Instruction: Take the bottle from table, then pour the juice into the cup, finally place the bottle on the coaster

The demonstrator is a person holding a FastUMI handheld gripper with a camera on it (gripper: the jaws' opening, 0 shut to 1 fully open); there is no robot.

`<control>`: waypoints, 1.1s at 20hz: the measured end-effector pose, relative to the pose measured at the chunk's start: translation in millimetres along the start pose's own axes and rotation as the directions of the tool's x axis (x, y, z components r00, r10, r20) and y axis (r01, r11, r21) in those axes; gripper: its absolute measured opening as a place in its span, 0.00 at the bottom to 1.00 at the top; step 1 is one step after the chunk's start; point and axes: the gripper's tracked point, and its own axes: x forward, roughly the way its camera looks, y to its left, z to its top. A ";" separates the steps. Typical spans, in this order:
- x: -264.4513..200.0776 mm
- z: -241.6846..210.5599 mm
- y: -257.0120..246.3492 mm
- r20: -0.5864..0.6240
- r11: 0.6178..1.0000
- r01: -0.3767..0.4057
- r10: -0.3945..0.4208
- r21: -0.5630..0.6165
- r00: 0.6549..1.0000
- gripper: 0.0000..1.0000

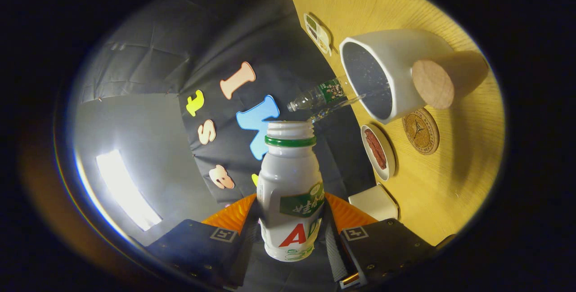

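Note:
My gripper [290,226] is shut on a white juice bottle [290,193] with a green neck ring and an open, capless mouth. I hold the bottle tipped over, lying about level with the wooden table [450,184]. Its mouth is above the table's edge, short of the cup's opening, and no juice stream shows. Beyond the fingers stands the white cup [391,71] with a round wooden handle [433,83]; its inside looks dark. A round cork coaster [420,131] lies on the table right beside the cup, with nothing on it.
A small white dish [379,151] with something red in it sits near the coaster. A clear plastic bottle [317,97] stands next to the cup, at the table's edge. A white box [373,202] lies nearer me, and a small tray [318,33] farther off.

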 end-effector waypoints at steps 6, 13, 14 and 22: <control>0.0 6.5 1.7 0.027 0.999 -0.014 0.012 0.053 1.000 0.70; 2.3 12.1 9.1 0.052 0.995 -0.033 0.029 0.093 0.998 0.70; 2.9 13.9 9.4 0.056 0.995 -0.036 0.031 0.096 0.998 0.70; 1.1 14.3 11.2 0.066 0.987 -0.051 0.041 0.150 0.997 0.70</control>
